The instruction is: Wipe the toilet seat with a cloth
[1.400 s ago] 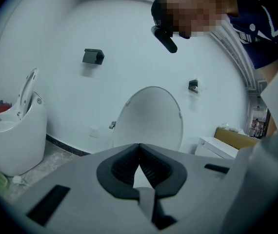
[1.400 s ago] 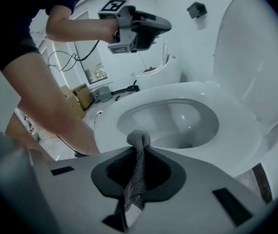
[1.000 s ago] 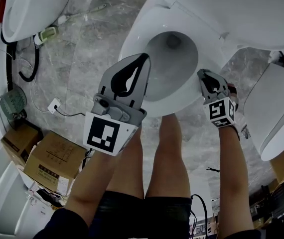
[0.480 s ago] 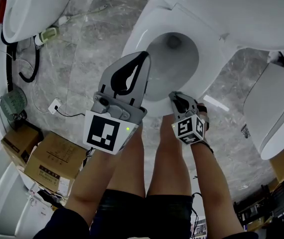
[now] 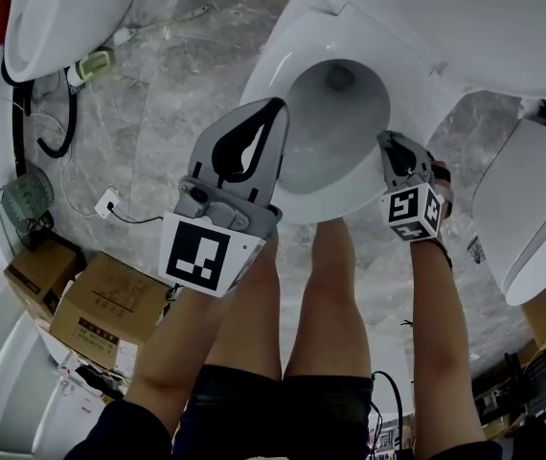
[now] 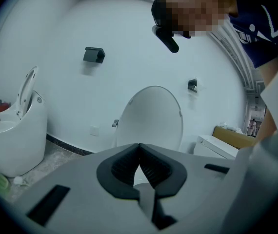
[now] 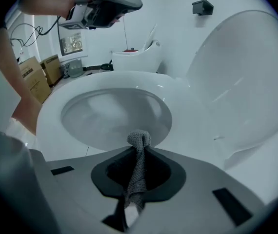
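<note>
The white toilet seat rings the bowl below me, with the lid raised behind it. My right gripper rests at the seat's front right rim, shut on a grey knitted cloth that pokes out past the jaw tips. In the right gripper view the cloth's tip lies by the seat, just beyond the right gripper. My left gripper hovers over the seat's front left, shut and holding nothing. In its own view the left gripper points at the raised lid.
A second toilet stands at the upper left and a third at the right. Cardboard boxes, a small fan and cables lie on the marble floor at left. The person's bare legs stand at the bowl's front.
The right gripper with the cloth slid left along the front rim half a second ago, then came back to the front right of the seat. The left gripper stayed put.
</note>
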### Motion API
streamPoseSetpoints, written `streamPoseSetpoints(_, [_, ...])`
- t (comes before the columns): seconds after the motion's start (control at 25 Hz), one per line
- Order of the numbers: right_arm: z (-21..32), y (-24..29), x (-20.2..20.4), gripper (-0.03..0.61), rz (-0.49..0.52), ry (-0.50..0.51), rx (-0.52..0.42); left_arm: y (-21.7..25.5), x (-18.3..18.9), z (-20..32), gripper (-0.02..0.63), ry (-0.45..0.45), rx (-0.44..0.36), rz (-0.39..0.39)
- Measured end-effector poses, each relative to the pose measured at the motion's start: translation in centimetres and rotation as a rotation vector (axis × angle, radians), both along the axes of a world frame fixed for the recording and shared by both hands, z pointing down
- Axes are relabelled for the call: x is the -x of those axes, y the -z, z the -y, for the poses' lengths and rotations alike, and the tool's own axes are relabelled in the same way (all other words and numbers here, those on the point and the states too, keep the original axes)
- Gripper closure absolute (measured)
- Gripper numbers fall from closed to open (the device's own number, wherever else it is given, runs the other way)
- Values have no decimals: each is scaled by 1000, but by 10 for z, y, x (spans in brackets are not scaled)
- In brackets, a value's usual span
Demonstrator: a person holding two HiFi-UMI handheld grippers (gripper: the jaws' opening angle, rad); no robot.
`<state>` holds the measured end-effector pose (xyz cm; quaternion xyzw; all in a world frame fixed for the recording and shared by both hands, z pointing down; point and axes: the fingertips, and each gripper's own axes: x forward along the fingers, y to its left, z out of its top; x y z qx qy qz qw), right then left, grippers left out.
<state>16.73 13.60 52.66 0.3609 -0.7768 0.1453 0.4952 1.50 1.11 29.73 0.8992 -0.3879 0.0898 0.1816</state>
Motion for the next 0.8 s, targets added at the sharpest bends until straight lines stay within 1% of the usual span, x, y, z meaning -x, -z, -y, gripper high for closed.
streamPoseSetpoints(0.12, [3,0,-1,523,7,-69,-3,-1,4,-1,600,1,4,-2])
streamPoseSetpoints(0.2, [-7,-2,11,523,26,-115,41,0,6,0,600,5,6,-5])
streamPoseSetpoints(0.28, [-26,-4,33,523,50,-123,114,2,7,1,600,7,7,-8])
streamPoseSetpoints(0.4, [-60,-5,82,525,118,-103,221,6,8,5,600,4,0,-10])
streamPoseSetpoints(0.48, [-82,0,120,525,179,-69,275,8,9,7,600,2,-5,-11])
streamPoseSetpoints(0.56, [-100,7,151,525,223,6,300,9,9,9,600,-1,-10,-11])
streamPoseSetpoints(0.6, [-108,11,160,525,229,58,295,10,8,9,600,-5,-11,-12])
streamPoseSetpoints(0.64, [-113,13,161,525,225,105,280,10,8,10,600,-9,-11,-12])
streamPoseSetpoints(0.68, [-114,14,155,525,216,129,261,10,9,10,600,-15,-9,-11])
streamPoseSetpoints(0.72, [-111,14,141,523,204,117,236,9,10,10,600,-19,-7,-9])
streamPoseSetpoints(0.8, [-89,12,96,523,162,10,170,9,14,10,600,-24,-4,-6])
